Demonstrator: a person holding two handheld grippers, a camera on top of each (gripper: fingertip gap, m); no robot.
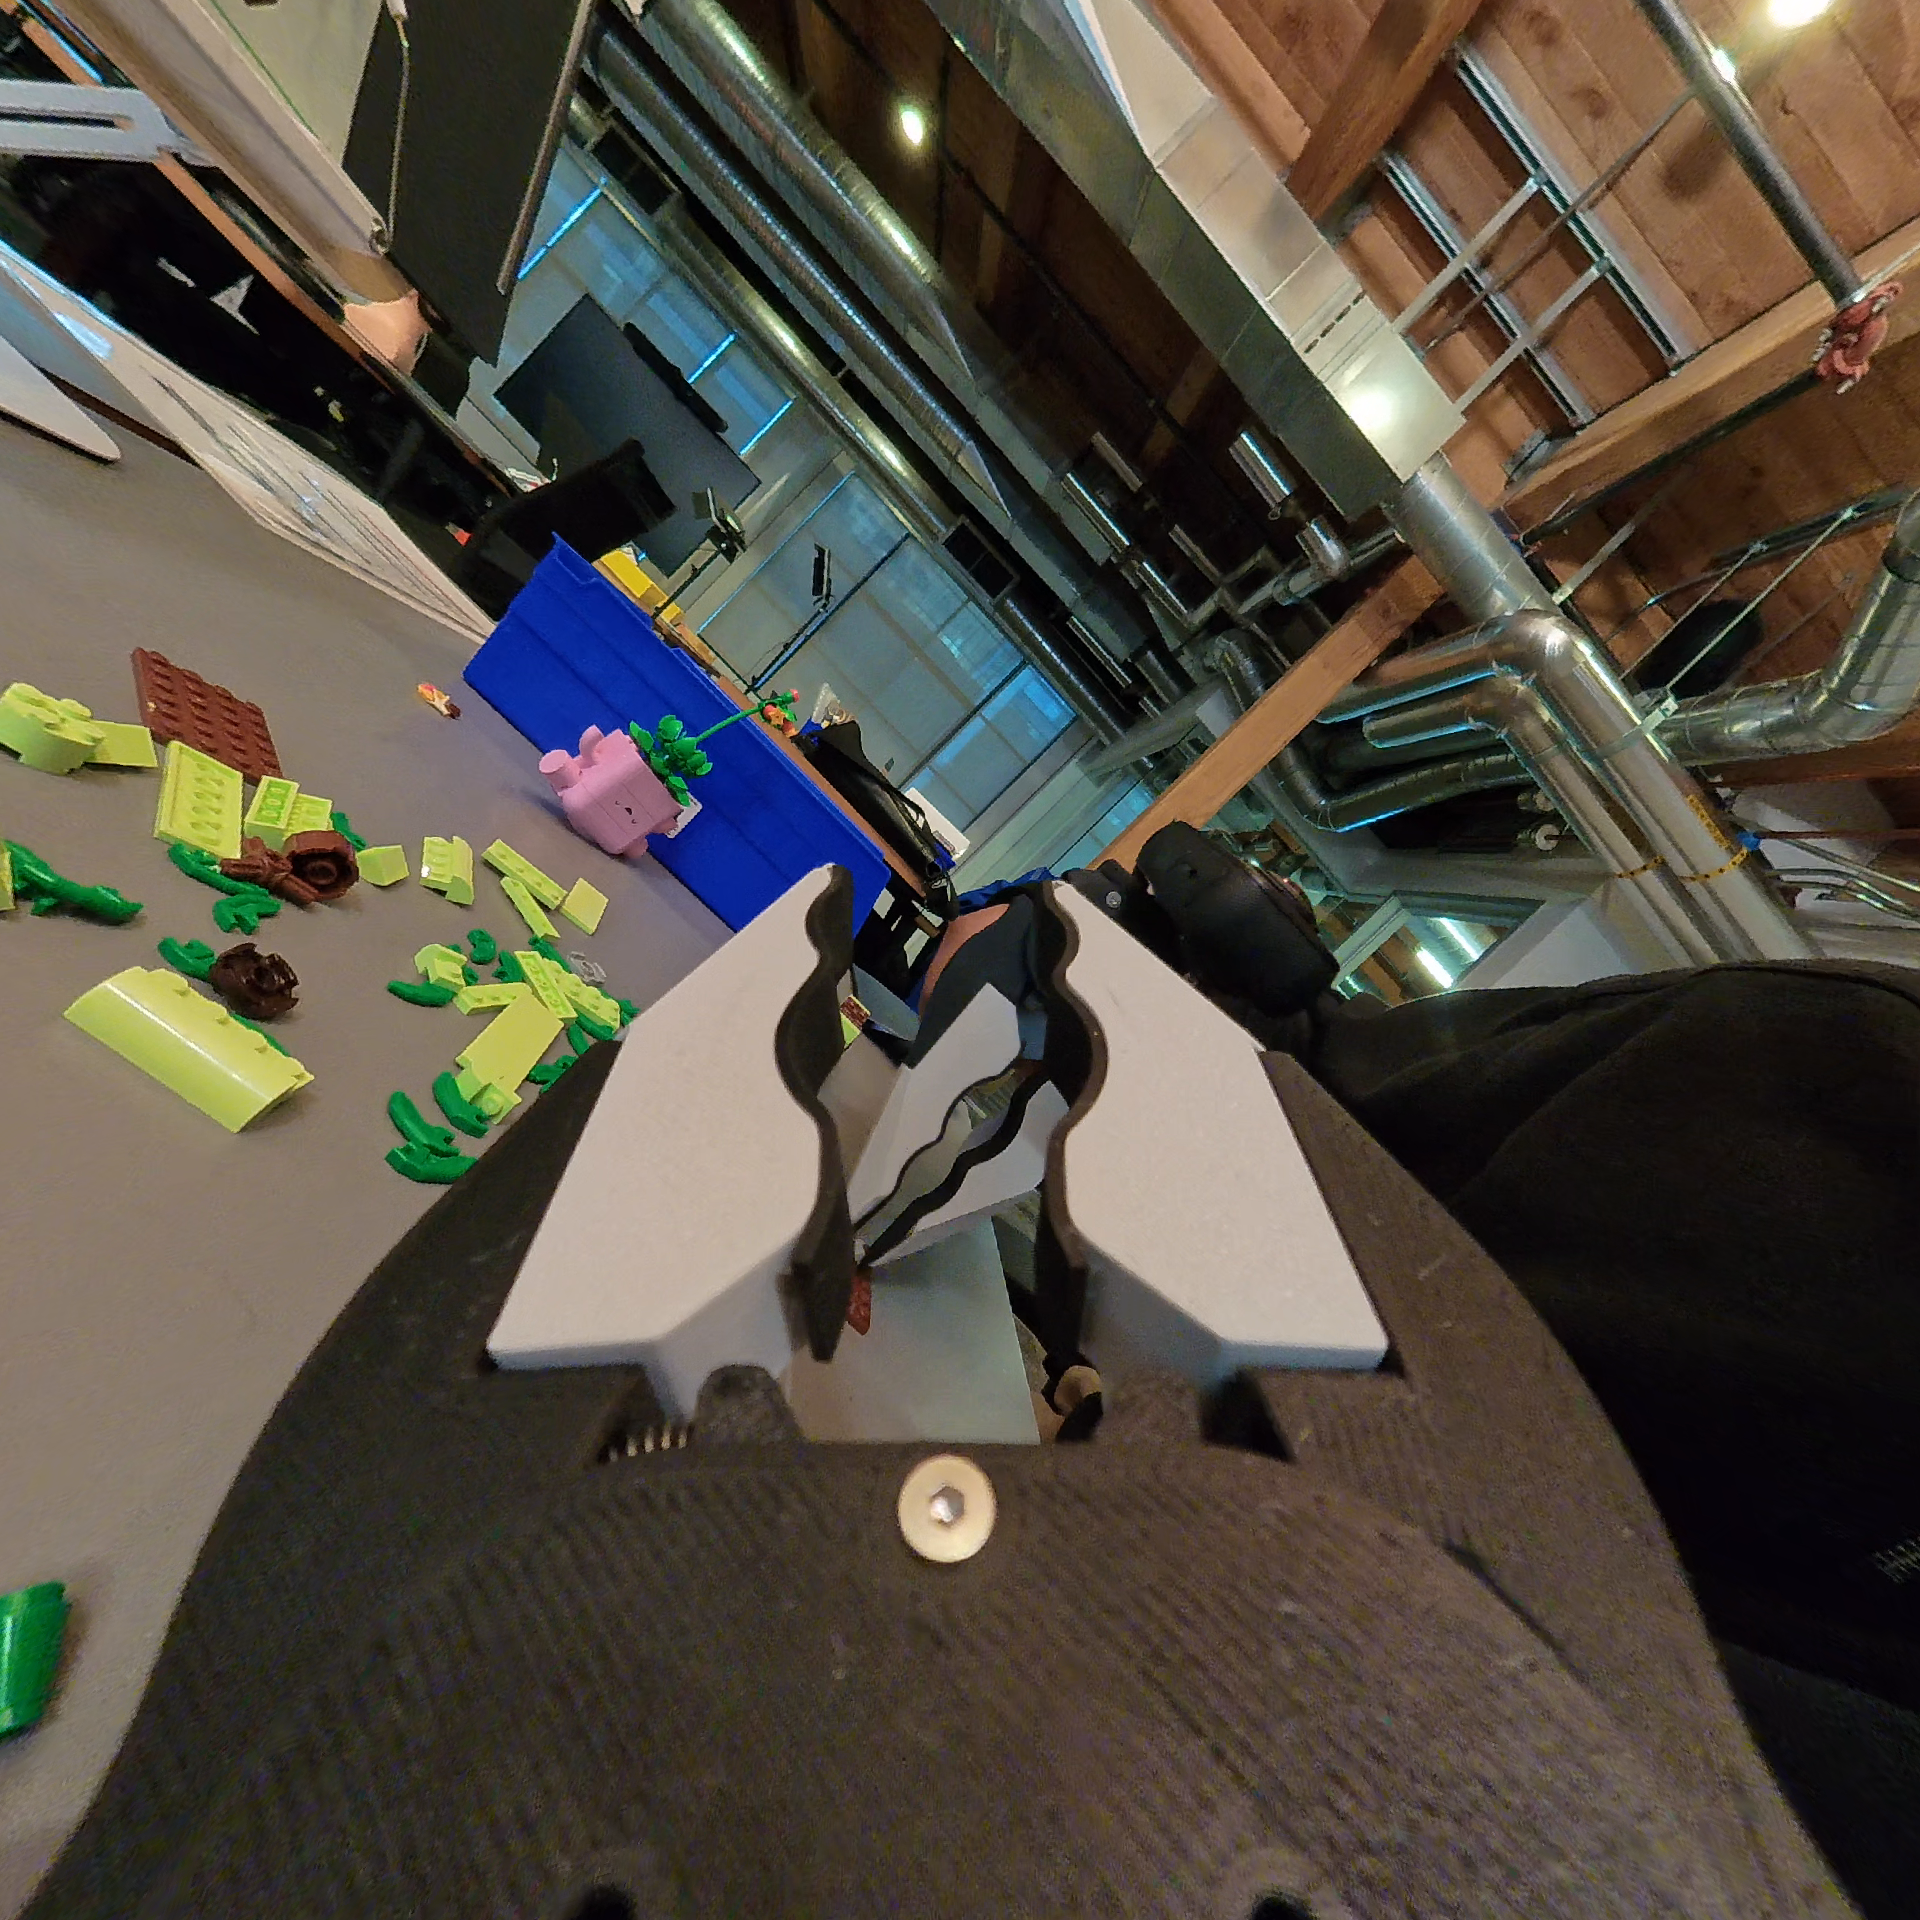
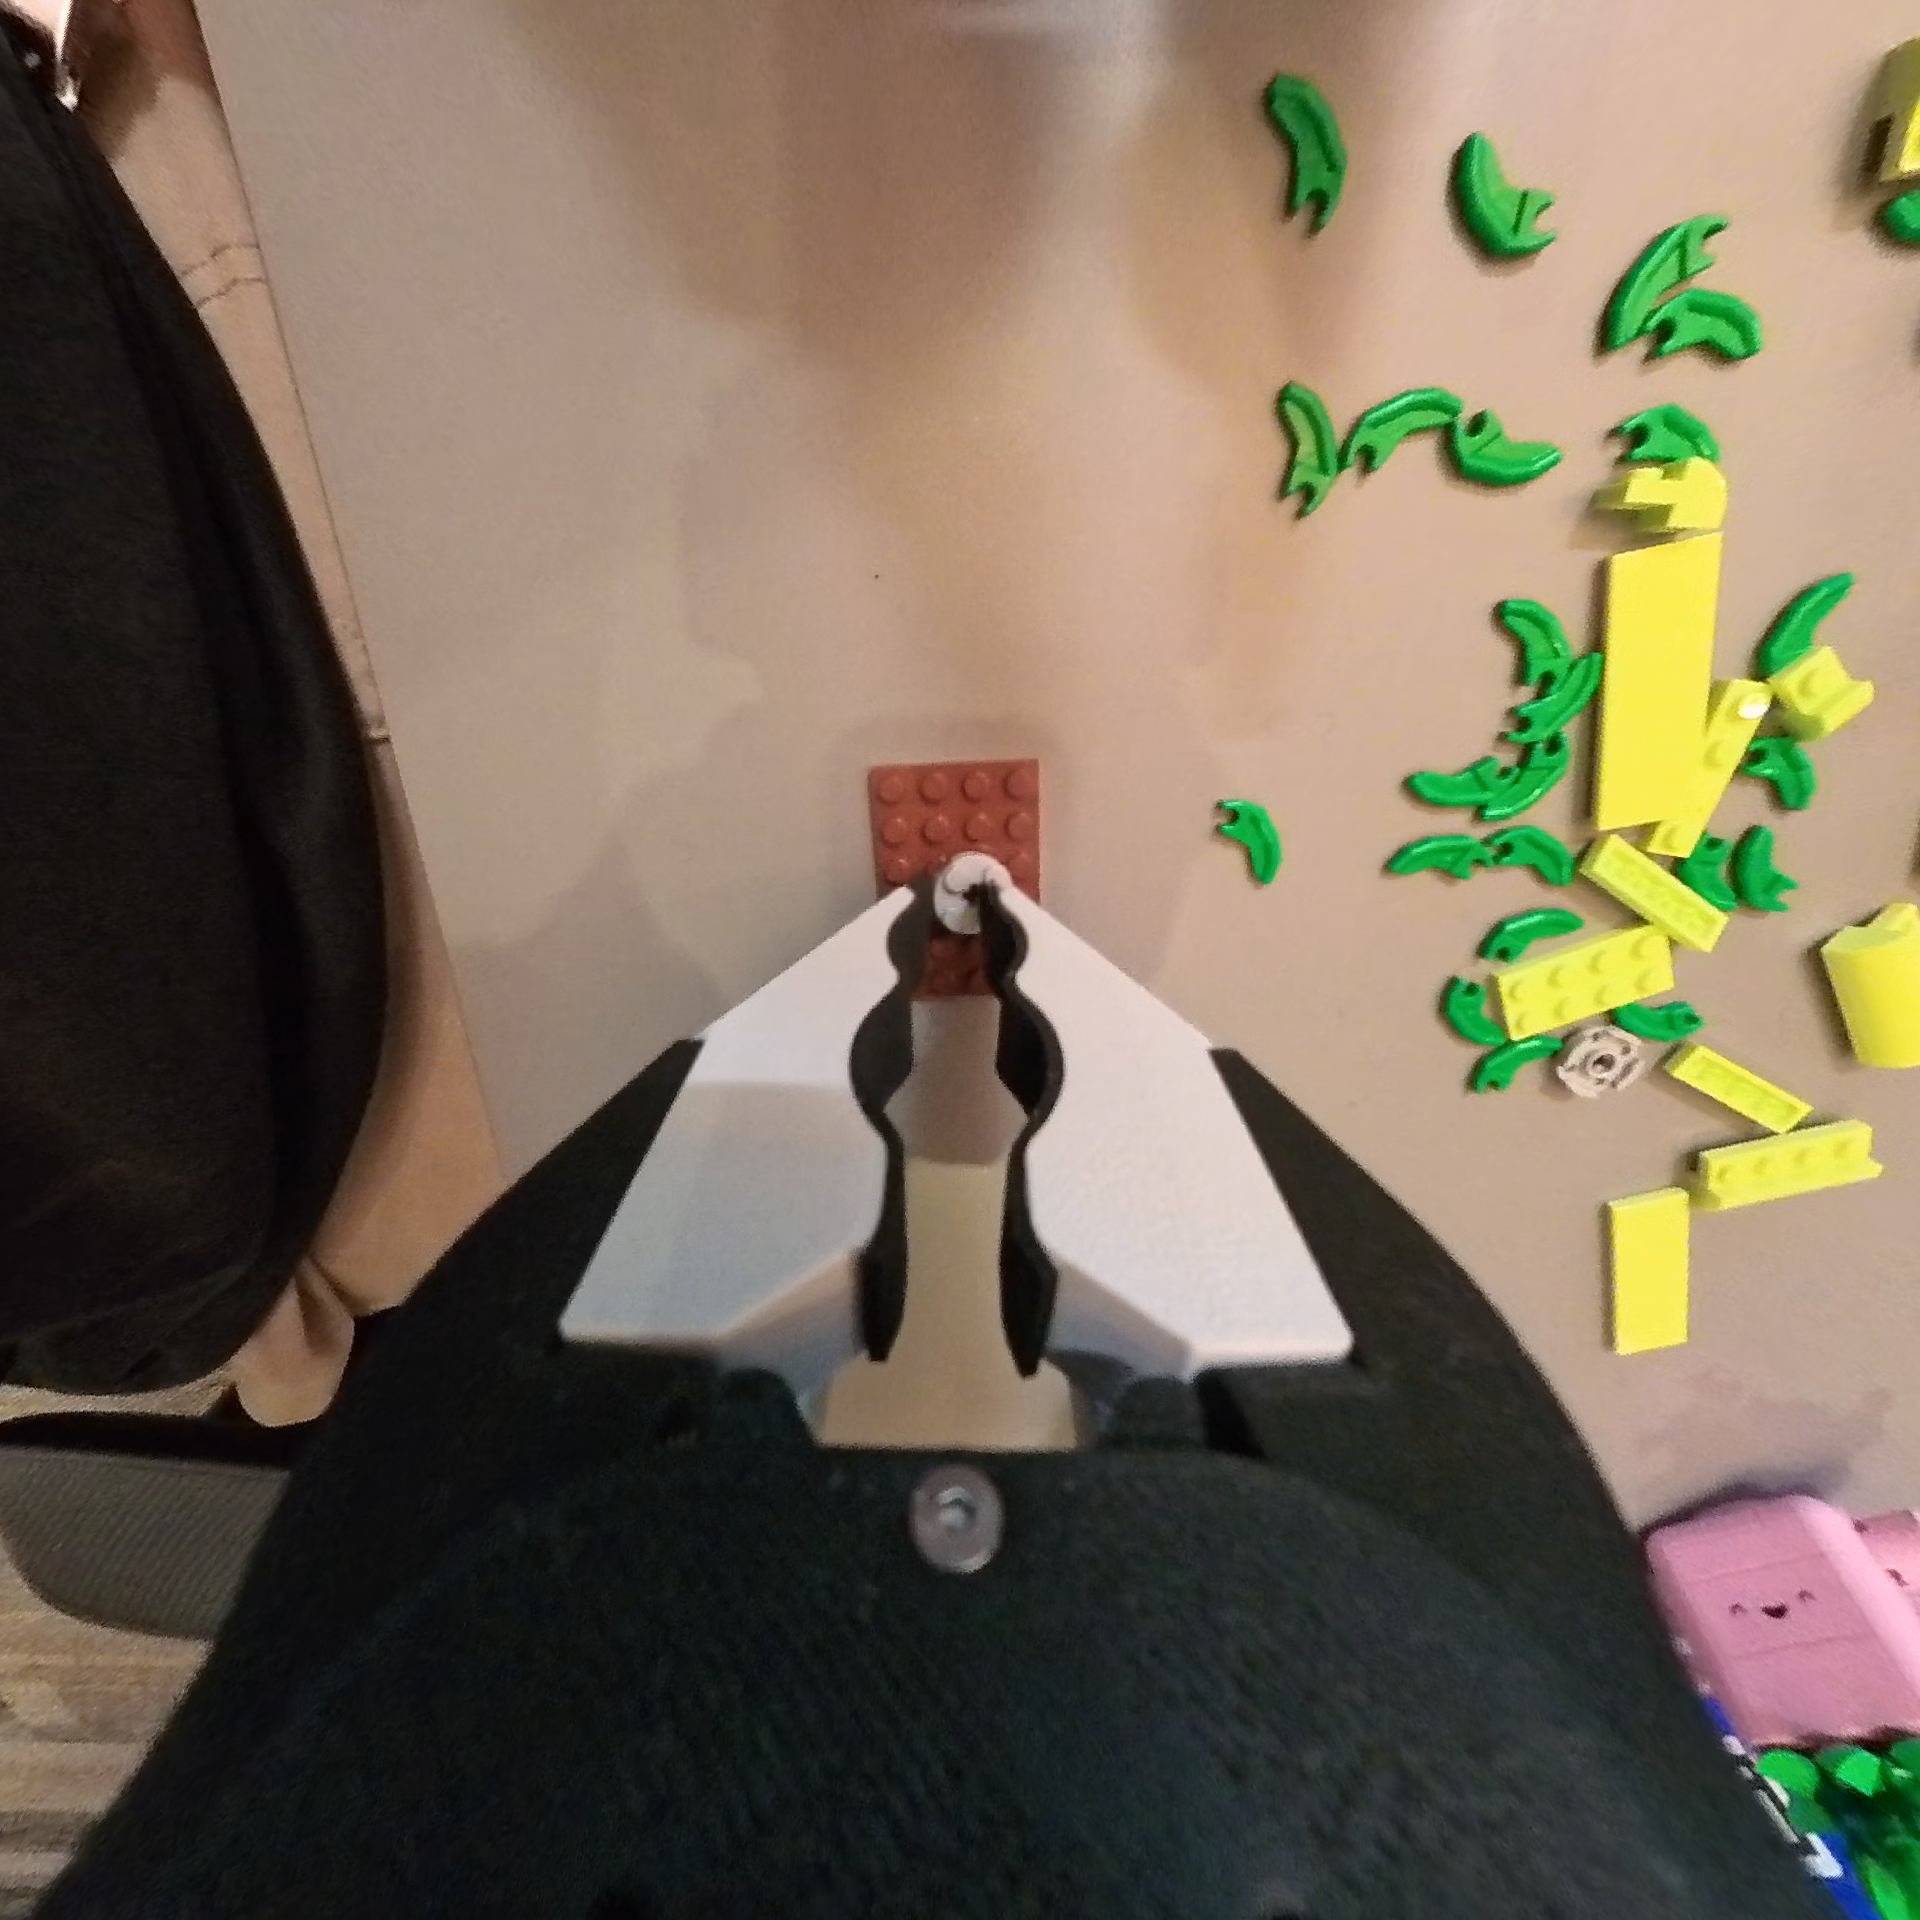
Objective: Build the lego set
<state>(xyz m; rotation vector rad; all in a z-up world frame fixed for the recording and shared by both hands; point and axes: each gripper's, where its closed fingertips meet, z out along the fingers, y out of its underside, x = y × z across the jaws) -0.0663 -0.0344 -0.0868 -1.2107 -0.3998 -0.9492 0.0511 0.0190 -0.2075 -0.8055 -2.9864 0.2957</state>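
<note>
My right gripper is shut on a small white round piece. It holds the piece over the near part of a small reddish-brown studded plate lying flat on the table. My left gripper is open and empty, tilted low over the table. Between its fingers the left wrist view shows the right gripper pointing toward the camera. A bit of the brown plate shows at that gripper's tip.
Loose lime bricks, green leaf pieces and a grey round piece lie right of the plate. A pink pig-like build, a larger brown plate and a blue bin stand farther off. A person's dark clothing is at the left. The tips of one gripper are about 15 cm away from the tips of the other.
</note>
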